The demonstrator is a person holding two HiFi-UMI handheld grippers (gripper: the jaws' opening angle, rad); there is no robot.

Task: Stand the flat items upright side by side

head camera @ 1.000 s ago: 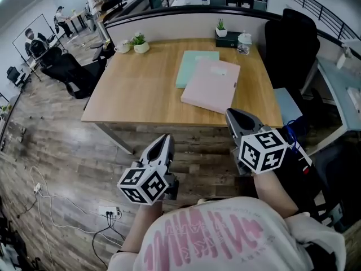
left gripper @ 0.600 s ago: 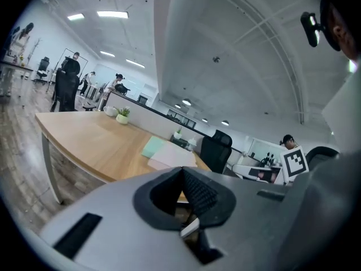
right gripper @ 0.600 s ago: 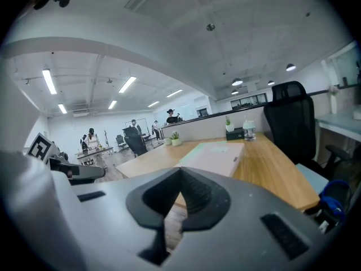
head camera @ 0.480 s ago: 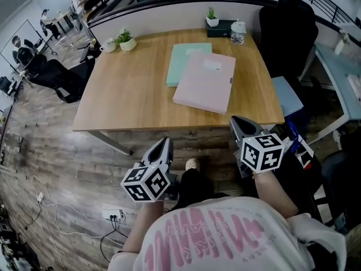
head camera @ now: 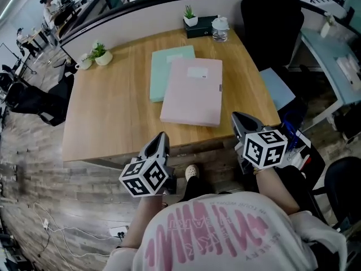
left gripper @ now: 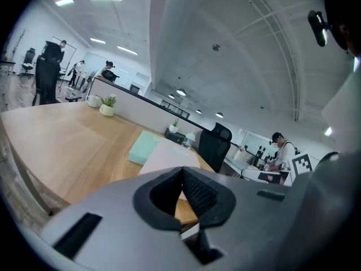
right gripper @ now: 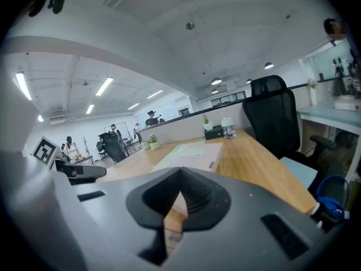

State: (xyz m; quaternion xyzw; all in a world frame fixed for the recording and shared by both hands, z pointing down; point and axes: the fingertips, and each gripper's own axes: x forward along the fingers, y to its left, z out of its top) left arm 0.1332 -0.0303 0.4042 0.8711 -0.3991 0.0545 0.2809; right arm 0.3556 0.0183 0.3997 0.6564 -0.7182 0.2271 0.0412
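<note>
left gripper (head camera: pixel 162 135) nearer table edge (head camera: pixel 107 150)

Overhead plus two low views, shared table (head camera: pixel 113 112)

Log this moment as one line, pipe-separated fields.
stage: pre-grasp | left gripper: shut, empty | right gripper: shut, empty | pink folder: flat, partly over green folder

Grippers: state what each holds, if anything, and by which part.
Nothing is held: left gripper and right gripper are shut and empty, short of the pink folder.
</note>
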